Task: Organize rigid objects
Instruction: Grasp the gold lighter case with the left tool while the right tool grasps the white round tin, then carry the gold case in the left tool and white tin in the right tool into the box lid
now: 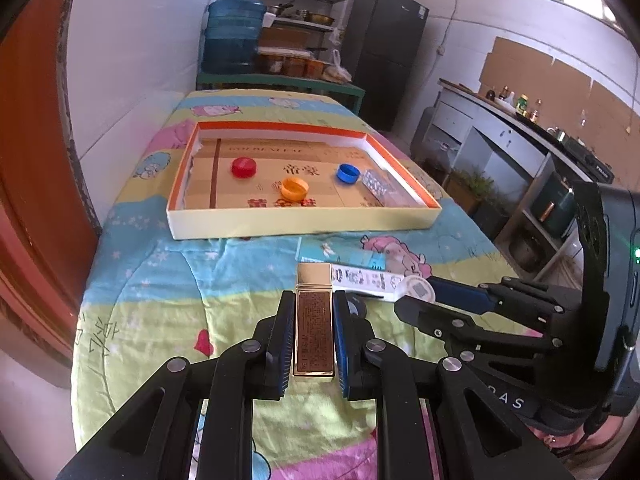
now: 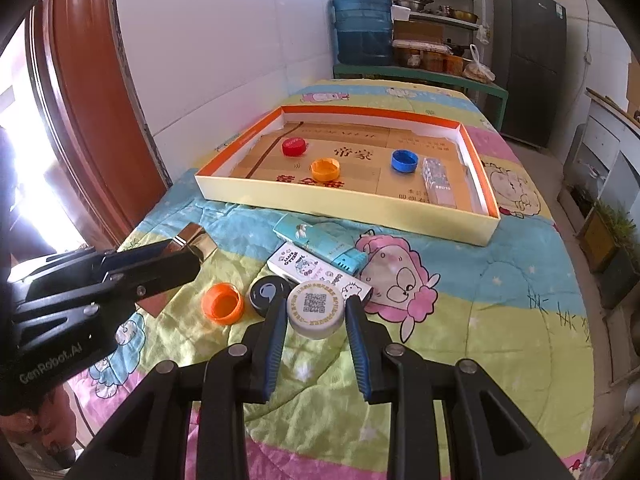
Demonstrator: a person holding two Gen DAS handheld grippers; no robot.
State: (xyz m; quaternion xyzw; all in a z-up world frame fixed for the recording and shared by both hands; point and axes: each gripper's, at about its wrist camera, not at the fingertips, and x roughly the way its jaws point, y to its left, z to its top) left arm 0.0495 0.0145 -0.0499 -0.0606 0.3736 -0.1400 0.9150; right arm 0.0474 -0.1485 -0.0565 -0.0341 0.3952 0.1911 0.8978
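A slim gold and brown box (image 1: 314,332) is clamped lengthwise between the blue pads of my left gripper (image 1: 314,300), just above the quilt. My right gripper (image 2: 316,305) is shut on a white round cap with a QR code (image 2: 316,312), both pads against its rim. Loose beside that cap lie an orange cap (image 2: 222,303), a black cap (image 2: 269,293), a white printed carton (image 2: 320,272) and a teal box (image 2: 320,244). Farther back, the orange-rimmed tray (image 1: 304,224) holds a red cap (image 1: 244,167), an orange cap (image 1: 295,189), a blue cap (image 1: 348,173) and a clear plastic case (image 1: 378,184).
The cartoon quilt (image 1: 168,280) covers the whole table. A red door (image 2: 80,100) and a white wall run along the left. A blue water jug (image 1: 232,36), shelves and a dark fridge (image 1: 384,52) stand behind. A counter (image 1: 500,128) lines the right.
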